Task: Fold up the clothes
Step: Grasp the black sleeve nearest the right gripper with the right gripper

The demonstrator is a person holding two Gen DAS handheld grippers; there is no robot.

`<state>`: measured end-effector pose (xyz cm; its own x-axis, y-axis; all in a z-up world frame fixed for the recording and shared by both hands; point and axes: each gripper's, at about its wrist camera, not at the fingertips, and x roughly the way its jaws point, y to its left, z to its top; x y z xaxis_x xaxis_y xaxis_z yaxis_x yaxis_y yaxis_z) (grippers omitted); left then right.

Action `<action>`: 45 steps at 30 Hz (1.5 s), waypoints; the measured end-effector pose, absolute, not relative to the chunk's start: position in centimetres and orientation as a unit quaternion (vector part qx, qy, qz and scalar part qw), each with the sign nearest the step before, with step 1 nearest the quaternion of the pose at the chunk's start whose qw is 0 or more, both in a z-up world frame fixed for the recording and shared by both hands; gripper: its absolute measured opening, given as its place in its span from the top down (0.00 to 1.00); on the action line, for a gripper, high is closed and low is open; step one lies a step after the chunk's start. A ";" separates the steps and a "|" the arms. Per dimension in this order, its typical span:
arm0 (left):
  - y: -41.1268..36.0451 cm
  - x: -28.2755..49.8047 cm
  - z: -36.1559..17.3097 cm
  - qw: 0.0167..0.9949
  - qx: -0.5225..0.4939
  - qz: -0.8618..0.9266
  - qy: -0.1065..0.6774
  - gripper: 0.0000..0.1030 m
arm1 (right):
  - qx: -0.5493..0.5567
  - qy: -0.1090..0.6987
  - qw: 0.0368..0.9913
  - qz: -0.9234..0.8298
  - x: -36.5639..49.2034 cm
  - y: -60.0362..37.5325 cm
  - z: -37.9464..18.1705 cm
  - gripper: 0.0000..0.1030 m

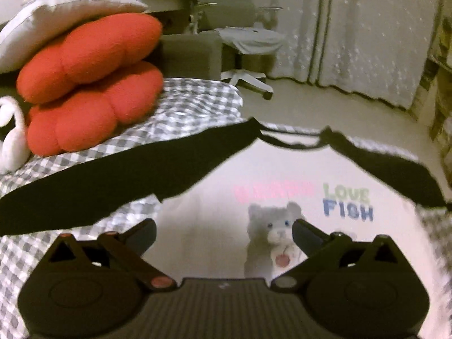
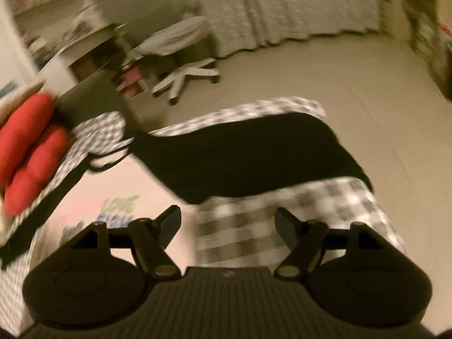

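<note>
A white T-shirt [image 1: 214, 197] with black sleeves, a grey cat print and the words LOVE FISH lies spread flat on a checked bedsheet [image 1: 192, 110]. In the left wrist view my left gripper [image 1: 224, 233] hovers open over the shirt's chest, nothing between its fingers. One black sleeve [image 1: 99, 169] stretches to the left, the other [image 1: 395, 169] to the right. In the blurred right wrist view my right gripper [image 2: 227, 223] is open above the sheet beside the shirt's edge, below the right black sleeve [image 2: 254, 155]. The shirt body [image 2: 118, 186] lies to its left.
Two red cushions [image 1: 90, 84] and a white pillow [image 1: 56, 19] are stacked at the left of the bed. A white plush toy [image 1: 11, 138] sits at the far left. Beyond the bed are bare floor [image 1: 339, 107], a swivel chair [image 1: 248, 42] and curtains [image 1: 367, 28].
</note>
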<state>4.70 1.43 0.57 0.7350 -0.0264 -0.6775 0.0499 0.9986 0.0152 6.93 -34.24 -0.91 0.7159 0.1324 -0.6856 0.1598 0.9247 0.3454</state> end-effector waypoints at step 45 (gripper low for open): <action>-2.1 4.3 -1.4 0.933 -0.015 -0.069 0.352 0.01 | 0.430 0.223 0.847 -0.218 8.7 -41.6 -5.8 0.45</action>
<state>4.30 -2.09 -1.41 0.7429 -0.1390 -0.6548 0.1180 0.9901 -0.0763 8.72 -41.55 -5.81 0.8053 -0.1783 -0.5654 0.5616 0.5349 0.6312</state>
